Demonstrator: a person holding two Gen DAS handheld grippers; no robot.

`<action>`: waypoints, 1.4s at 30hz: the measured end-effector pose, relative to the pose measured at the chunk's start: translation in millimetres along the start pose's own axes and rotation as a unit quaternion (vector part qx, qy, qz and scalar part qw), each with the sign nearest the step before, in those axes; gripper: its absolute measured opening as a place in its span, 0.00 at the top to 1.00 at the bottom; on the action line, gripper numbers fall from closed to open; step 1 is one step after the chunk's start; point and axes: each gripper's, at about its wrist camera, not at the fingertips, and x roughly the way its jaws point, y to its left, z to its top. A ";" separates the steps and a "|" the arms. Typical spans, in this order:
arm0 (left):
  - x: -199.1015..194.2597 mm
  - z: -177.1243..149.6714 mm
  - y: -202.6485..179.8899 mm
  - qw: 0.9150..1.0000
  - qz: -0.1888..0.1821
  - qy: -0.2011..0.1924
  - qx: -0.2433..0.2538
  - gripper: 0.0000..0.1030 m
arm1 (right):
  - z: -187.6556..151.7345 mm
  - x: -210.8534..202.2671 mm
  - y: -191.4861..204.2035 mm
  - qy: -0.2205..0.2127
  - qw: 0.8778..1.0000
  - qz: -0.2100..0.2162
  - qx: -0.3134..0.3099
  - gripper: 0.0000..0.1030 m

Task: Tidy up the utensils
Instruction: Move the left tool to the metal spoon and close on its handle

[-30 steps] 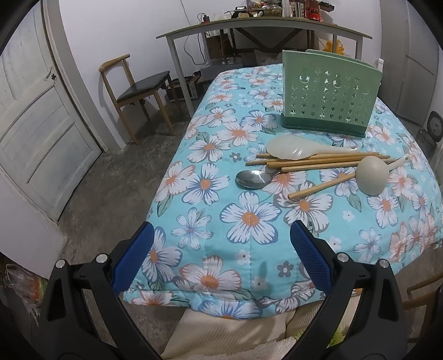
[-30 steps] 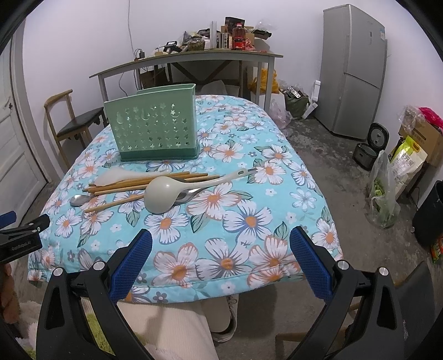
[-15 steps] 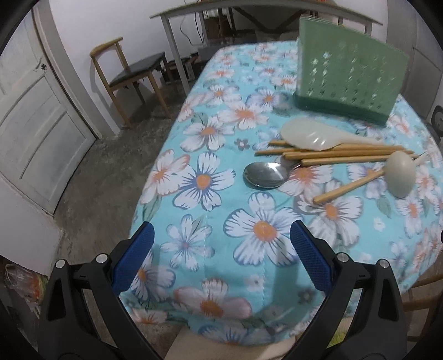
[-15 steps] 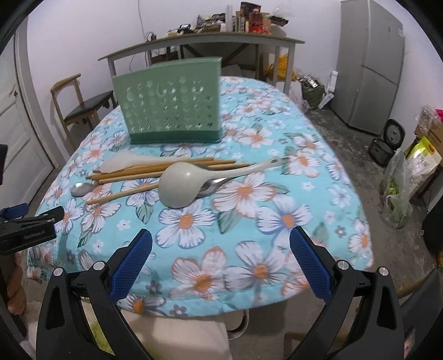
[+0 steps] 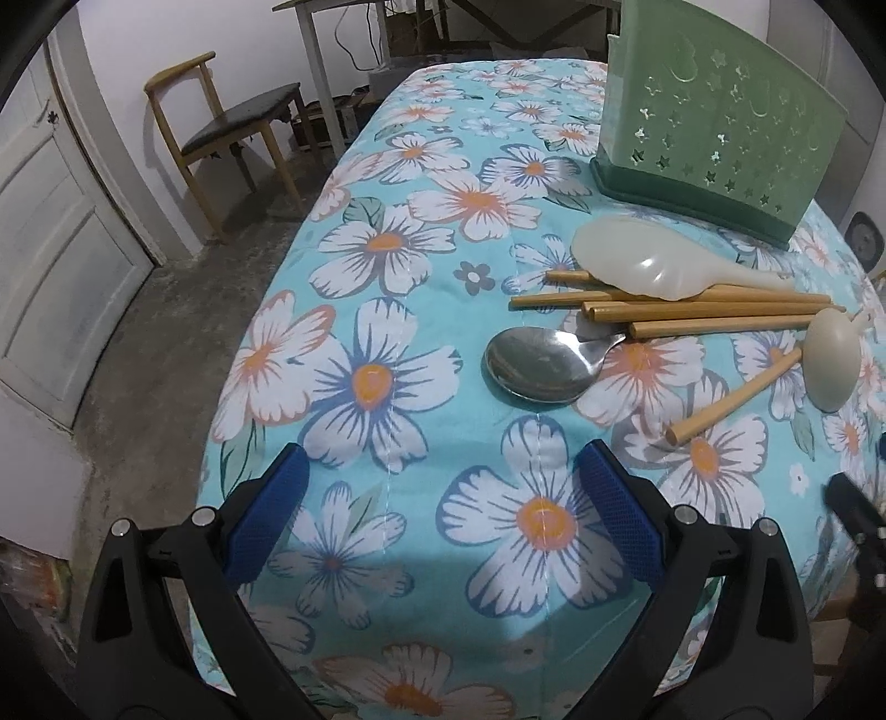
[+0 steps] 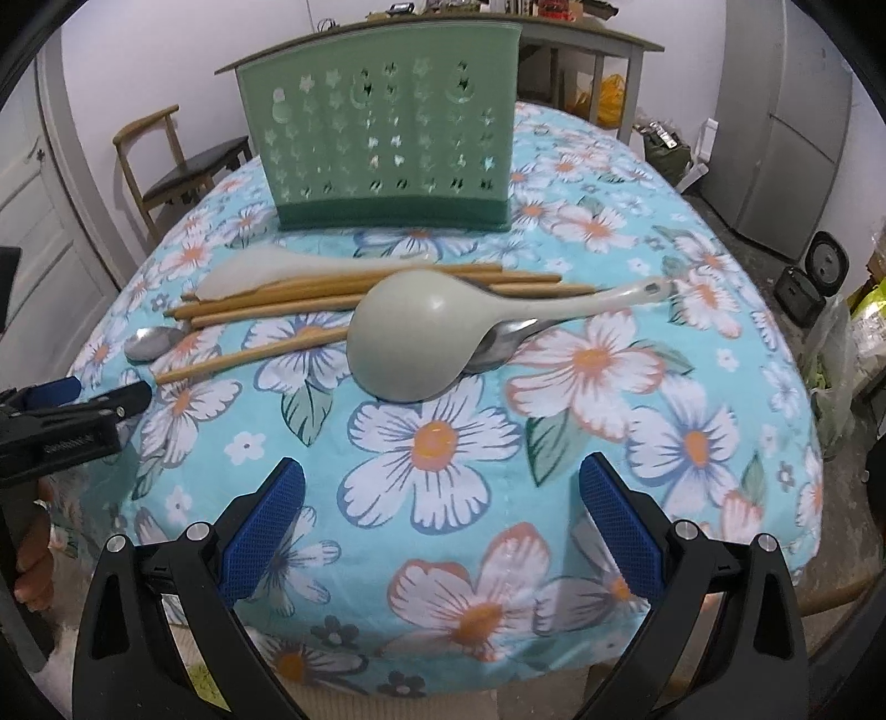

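Observation:
A pile of utensils lies on the floral tablecloth (image 6: 443,443): a pale ladle (image 6: 410,343), a metal spoon (image 5: 537,363), several wooden chopsticks (image 5: 692,313) and a translucent rice paddle (image 5: 642,266). A green perforated utensil holder (image 6: 382,144) stands upright behind them. My left gripper (image 5: 437,509) is open and empty, just short of the metal spoon's bowl. My right gripper (image 6: 440,523) is open and empty, a little before the ladle's bowl. The left gripper also shows at the left edge of the right wrist view (image 6: 72,412).
A wooden chair (image 5: 232,127) stands left of the table near a white door (image 5: 50,232). A cluttered grey table (image 6: 581,39) is at the back. A grey fridge (image 6: 792,127) and bags stand on the floor to the right.
Both grippers have moved forward over the table toward the utensils, which now look larger and closer. Both stayed open. The utensils have not moved.

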 end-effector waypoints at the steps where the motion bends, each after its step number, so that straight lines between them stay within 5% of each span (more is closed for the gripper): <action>1: 0.6 -0.2 0.6 1.000 -0.003 0.000 -0.002 0.08 | -0.6 2.5 0.3 0.002 1.000 0.000 0.000 0.06; 27: -2.8 -5.6 2.0 1.000 -0.001 -0.005 -0.016 0.07 | -9.9 4.3 -4.1 -0.027 0.999 0.017 0.014 0.06; 35: -29.0 -2.4 14.9 0.993 -0.089 -0.070 -0.023 0.08 | -9.3 3.7 -4.2 -0.022 0.999 0.019 0.014 0.06; 37: -28.0 0.6 18.8 0.989 -0.125 -0.066 -0.035 0.26 | -8.4 4.2 -4.3 -0.019 1.000 0.019 0.014 0.06; 42: -8.7 6.1 36.7 0.970 -0.220 -0.007 -0.106 0.44 | -7.5 4.6 -3.6 -0.014 1.000 0.017 0.014 0.06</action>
